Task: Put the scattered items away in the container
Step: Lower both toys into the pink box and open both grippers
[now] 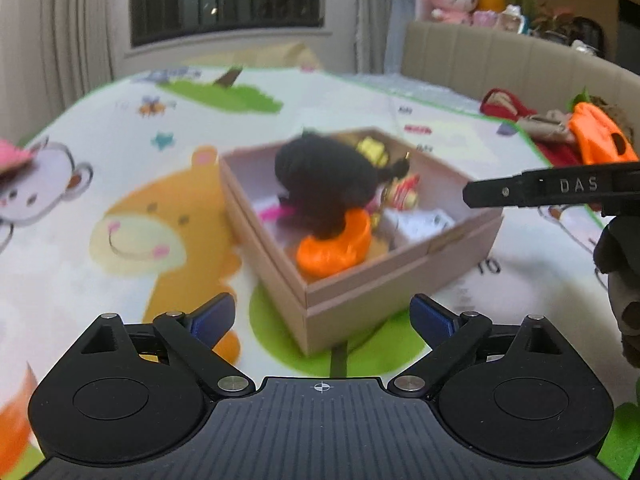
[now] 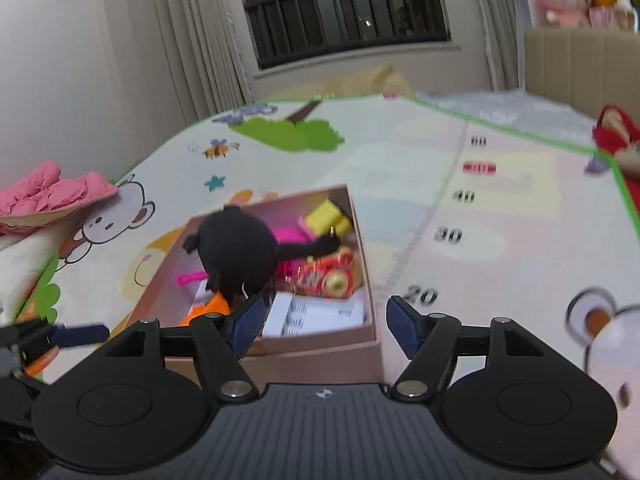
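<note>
On the cartoon play mat [image 1: 132, 208], pink cardboard box [image 1: 360, 292] holding black plush toy [image 1: 324, 176], orange piece [image 1: 336, 244], yellow and red trinkets blurred, left hand-held gripper [image 1: 320, 316] and right hand-held gripper [image 2: 324, 324] both apart, empty, red and orange toys [image 1: 592, 136] beyond at mat's edge.

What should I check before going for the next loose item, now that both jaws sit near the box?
1. Left gripper empty, jaws wide apart: ok.
2. Right gripper empty, jaws apart: ok.
3. Black plush toy inside the box: ok, though it sits on top of the pile.
4. Orange piece inside the box: ok.
5. Mat cleared: not ok; red and orange items lie at its far right edge, pink item at the left.
6. Room left in the box: cannot tell.
</note>
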The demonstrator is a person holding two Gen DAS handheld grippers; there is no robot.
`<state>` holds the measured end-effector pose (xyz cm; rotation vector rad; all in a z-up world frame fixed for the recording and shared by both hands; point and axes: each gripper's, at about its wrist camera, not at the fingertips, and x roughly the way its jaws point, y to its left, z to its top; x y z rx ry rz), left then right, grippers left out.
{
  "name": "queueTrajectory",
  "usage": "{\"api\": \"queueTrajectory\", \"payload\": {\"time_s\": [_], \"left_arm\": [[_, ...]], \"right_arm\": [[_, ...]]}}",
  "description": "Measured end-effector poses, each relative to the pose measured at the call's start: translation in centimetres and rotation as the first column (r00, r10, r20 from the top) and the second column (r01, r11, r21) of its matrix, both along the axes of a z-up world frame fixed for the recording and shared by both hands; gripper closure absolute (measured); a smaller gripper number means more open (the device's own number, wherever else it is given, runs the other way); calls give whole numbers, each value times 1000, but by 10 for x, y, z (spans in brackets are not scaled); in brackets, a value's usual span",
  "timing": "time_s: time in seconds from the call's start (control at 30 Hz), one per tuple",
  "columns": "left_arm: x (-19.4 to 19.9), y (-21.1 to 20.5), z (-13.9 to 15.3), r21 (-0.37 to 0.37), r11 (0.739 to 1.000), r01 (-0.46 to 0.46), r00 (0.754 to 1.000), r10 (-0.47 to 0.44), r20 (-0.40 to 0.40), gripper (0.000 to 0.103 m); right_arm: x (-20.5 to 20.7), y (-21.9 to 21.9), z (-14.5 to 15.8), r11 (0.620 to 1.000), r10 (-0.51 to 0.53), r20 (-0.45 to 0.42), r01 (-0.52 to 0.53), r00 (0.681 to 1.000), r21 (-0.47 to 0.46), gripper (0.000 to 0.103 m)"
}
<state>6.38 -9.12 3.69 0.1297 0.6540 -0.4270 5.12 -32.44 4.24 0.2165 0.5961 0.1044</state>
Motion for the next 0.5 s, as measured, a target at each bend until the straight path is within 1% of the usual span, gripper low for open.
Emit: {"api": "queueTrajectory", "payload": {"time_s": [0.03, 0.1, 0.17, 0.3, 0.37, 0.5], "left_arm": [[0, 0, -3, 1, 1000, 0, 1000, 0, -3, 9], [0, 2, -6, 13, 1000, 2, 1000, -2, -4, 32], [3, 7, -8, 1, 1000, 5, 1000, -5, -20, 40], [8, 20, -6, -26, 1000, -7, 1000, 7, -14, 47], [13, 28, -5, -34, 999, -21, 1000, 20, -7, 47], [29, 44, -3, -12, 997, -78, 997, 78, 13, 47]], "right_arm": [[2, 1, -3, 1000, -4, -11, 4, 1000, 8, 34], [5, 5, -6, 1000, -17, -18, 17, 1000, 6, 33], [6, 12, -5, 1000, -24, -15, 24, 1000, -18, 32], [16, 27, -1, 1000, -5, -8, 5, 1000, -27, 31], [28, 40, -1, 999, 12, -9, -12, 1000, -36, 31], [53, 68, -2, 996, 46, -4, -46, 999, -71, 31]]}}
